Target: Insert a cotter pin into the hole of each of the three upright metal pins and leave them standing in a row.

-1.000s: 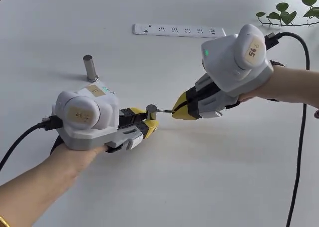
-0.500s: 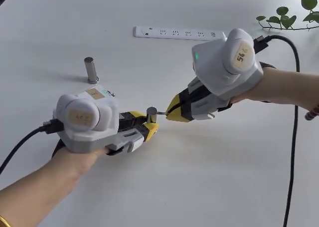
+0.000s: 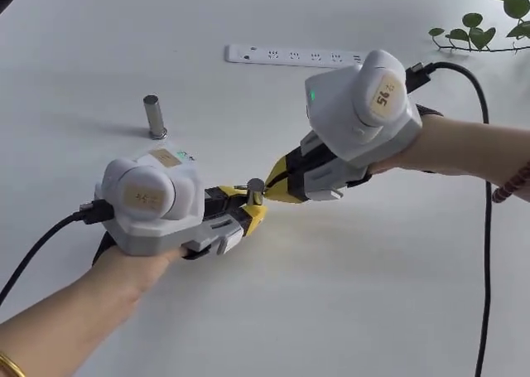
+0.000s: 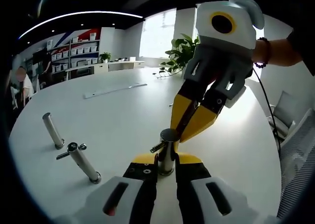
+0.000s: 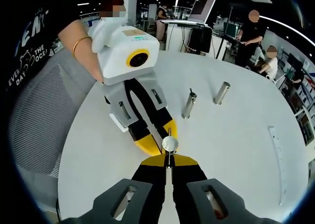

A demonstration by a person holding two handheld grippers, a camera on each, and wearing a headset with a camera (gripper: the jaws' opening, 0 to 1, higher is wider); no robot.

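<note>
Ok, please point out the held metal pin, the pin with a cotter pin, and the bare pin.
held metal pin (image 4: 168, 155): left gripper view, mid shaft.
pin with a cotter pin (image 4: 84, 163): left gripper view, mid shaft.
bare pin (image 4: 52, 130): left gripper view, mid shaft.

white table (image 3: 348, 311), power strip (image 3: 294, 56), bare upright pin (image 3: 154, 117), pin with cotter (image 4: 82, 161), plant sprig (image 3: 489, 25)

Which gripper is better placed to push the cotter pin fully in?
Right. The right gripper is shut on the cotter pin, whose tip pokes through the metal pin; the left gripper clamps that pin's base.
</note>
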